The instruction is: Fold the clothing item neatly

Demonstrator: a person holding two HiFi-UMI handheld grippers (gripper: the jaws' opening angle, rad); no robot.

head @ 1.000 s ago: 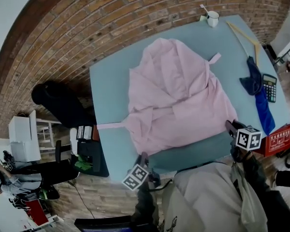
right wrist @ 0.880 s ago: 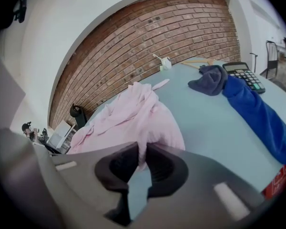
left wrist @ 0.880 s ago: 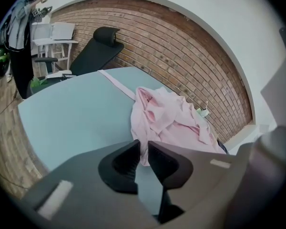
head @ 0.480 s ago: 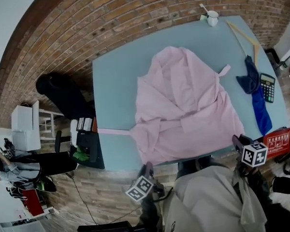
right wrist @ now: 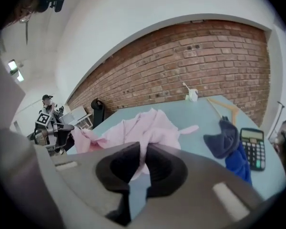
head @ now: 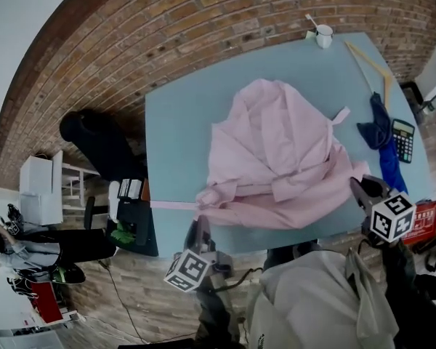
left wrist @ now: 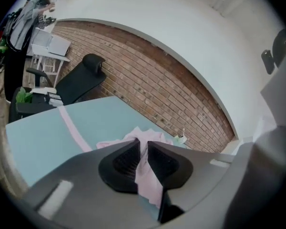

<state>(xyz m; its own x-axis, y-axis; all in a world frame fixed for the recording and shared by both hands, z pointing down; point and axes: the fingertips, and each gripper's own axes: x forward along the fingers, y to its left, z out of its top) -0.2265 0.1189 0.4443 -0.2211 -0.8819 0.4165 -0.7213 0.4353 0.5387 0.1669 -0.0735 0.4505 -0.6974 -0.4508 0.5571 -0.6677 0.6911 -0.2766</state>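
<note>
**Jaws pinched near edge of pink garment (head: pixel 276 151) over tabletop (head: pixel 178 129)**

The jaws of the left gripper (left wrist: pixel 144 149) stood almost together, clamped on a fold of pink cloth. Those of the right gripper (right wrist: pixel 143 151) had just been closing and gripped the same fabric between them. At the far edge, a white cup (head: pixel 323 35) held a thin stick. The garment lay spread across the middle of the blue-green tabletop, its long axis running from the person toward the brick wall (head: pixel 167 27), collar end farthest away. Its two near corners were held up by the grippers. A narrow pink belt (head: pixel 171 204) trailed from it to the tabletop's left edge. To the right lay a wooden hanger (head: pixel 368 62), a dark blue cloth (head: pixel 381 133) and a calculator (head: pixel 403 138), all apart from the garment. A red box (head: pixel 424 220) showed just beyond the right gripper. A black chair (head: pixel 94 144) stood beside the tabletop's left side.
</note>
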